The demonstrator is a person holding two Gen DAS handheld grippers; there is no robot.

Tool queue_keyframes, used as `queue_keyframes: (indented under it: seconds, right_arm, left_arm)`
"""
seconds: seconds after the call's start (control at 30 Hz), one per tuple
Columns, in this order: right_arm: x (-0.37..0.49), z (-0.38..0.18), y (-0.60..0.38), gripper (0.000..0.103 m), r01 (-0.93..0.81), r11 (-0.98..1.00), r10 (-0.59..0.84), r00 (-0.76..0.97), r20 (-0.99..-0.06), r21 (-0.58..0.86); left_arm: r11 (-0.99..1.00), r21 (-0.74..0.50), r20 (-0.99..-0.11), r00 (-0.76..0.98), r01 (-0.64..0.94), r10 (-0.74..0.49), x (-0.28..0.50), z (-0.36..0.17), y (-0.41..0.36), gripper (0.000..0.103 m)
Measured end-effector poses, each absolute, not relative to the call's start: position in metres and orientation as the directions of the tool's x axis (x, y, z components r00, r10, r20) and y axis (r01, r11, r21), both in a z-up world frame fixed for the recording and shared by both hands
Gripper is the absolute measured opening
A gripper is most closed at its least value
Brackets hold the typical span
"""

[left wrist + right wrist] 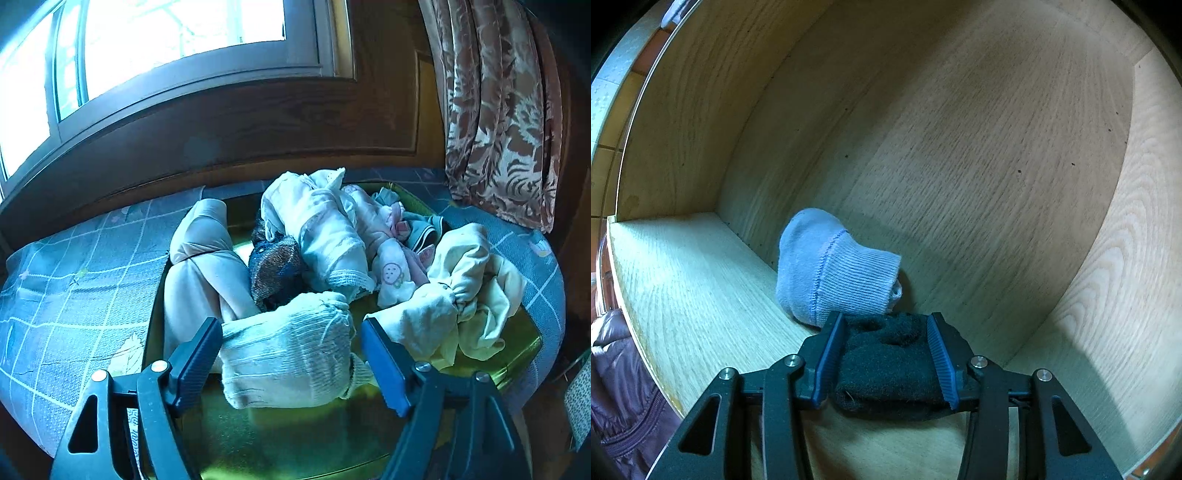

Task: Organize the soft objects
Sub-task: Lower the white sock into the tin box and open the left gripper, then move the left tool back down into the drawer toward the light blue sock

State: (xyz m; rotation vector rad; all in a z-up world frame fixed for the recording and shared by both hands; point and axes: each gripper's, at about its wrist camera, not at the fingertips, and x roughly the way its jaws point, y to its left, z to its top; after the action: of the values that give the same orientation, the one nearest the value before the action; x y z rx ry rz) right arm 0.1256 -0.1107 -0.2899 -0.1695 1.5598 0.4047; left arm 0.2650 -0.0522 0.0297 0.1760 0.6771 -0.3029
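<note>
Your right gripper (pixel 886 360) pinches a black fuzzy rolled sock (pixel 886 373); releasing carelessly could knock the near pale-blue ribbed sock bundle (pixel 827 269) sideways.

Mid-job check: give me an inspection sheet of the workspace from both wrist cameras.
Surface: blue checked cloth under a green-gold tray; pale wooden compartment.
Job's things: white knit bundle, pink roll, dark knit piece, cream knotted cloth on the tray; light blue sock in the compartment.
Clutter: nothing seen.
Grippers: left gripper open around the white bundle, pads clear; right gripper closed on a black sock.
Cables: nothing seen.
Surroundings: window, patterned curtain.
</note>
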Motion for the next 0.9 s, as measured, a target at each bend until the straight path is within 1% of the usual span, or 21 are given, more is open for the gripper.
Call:
queue_keyframes:
  seconds: [0.23,0.47,0.9]
  right_arm:
    - [0.122,-0.287,-0.110,0.046,-0.358,0.922,0.148,-0.034,-0.988,0.150]
    - [0.122,-0.284,-0.111,0.045,-0.359,0.921,0.148,-0.028,-0.989,0.148]
    - [0.115,-0.281,-0.111,0.045,-0.352,0.926,0.144,-0.006,-0.990,0.136]
  left_arm:
    - [0.950,0.048,-0.595,0.773,0.310,-0.222,0.250,0.039,-0.041,0.082]
    - [0.952,0.067,-0.558,0.802,0.300,-0.213,0.229,0.049,-0.032,0.083]
    - [0.954,0.072,-0.516,0.830,0.290,-0.213,0.192,0.059,-0.017,0.083]
